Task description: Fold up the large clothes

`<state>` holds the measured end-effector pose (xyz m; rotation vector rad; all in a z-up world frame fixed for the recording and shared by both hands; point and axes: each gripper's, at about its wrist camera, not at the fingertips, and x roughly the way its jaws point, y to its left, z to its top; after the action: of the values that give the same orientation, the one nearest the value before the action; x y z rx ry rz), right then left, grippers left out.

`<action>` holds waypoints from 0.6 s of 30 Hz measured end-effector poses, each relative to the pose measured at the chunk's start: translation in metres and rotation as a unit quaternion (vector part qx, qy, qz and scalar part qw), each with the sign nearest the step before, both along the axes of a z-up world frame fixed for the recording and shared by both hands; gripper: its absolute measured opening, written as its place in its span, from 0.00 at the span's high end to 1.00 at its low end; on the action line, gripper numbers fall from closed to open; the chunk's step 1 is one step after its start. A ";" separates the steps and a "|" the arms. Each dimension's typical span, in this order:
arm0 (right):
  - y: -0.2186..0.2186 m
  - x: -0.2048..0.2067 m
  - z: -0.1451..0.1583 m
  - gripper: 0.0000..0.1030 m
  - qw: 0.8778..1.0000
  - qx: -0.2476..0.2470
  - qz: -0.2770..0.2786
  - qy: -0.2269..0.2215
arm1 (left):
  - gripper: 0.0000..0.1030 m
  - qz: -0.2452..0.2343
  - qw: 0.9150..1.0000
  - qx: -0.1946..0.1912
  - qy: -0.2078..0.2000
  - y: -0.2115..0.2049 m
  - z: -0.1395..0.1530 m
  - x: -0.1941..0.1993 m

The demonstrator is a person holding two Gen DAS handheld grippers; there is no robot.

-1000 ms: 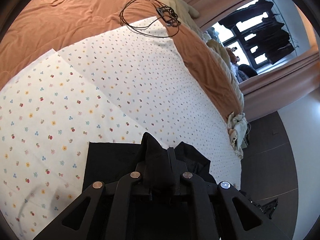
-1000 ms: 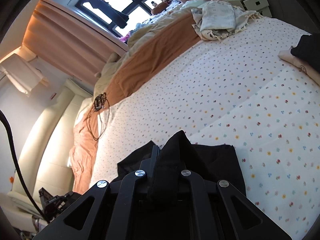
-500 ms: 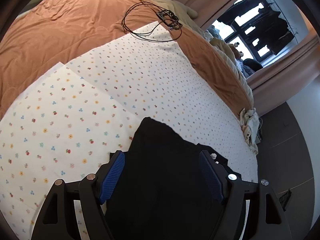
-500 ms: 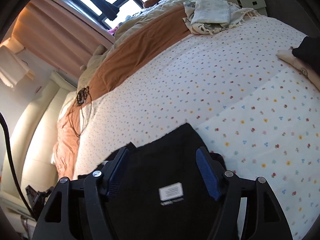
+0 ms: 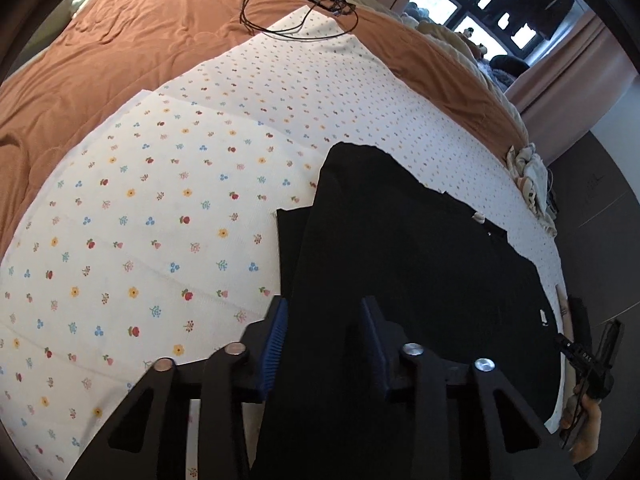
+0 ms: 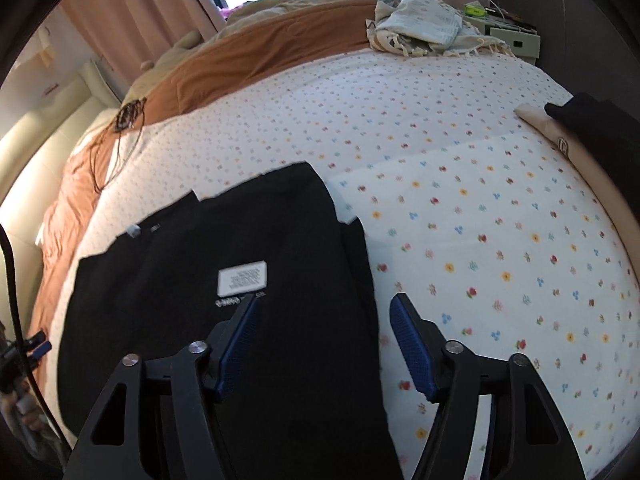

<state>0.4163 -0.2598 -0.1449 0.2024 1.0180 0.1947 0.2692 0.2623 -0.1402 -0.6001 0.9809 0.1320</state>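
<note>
The fingers of the left gripper [image 5: 324,344] are closing over the black garment [image 5: 404,264]; contact is unclear. The right gripper [image 6: 324,340], likewise closing, straddles its edge, apparently ungripped.

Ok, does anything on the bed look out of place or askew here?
A tangled black cable lies loose on the orange blanket, far from the black garment. Its white label faces up, so it may be inside out. A crumpled pale heap sits at the far edge.
</note>
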 end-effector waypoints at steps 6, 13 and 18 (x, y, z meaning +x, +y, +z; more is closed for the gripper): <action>0.001 0.000 0.001 0.96 1.000 -0.007 -0.008 -0.016 | 1.00 0.013 1.000 0.019 -0.008 0.002 0.002 0.008; 0.004 0.015 0.002 0.97 1.000 -0.005 -0.012 -0.018 | 1.00 0.021 1.000 -0.004 -0.002 0.009 0.003 0.017; 0.006 0.020 -0.001 0.96 1.000 -0.009 -0.021 -0.002 | 0.88 0.001 1.000 -0.021 0.001 0.004 0.005 0.003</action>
<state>0.4363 -0.2534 -0.1458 0.2078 1.0106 0.1475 0.2726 0.2662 -0.1355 -0.6390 0.9871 0.1135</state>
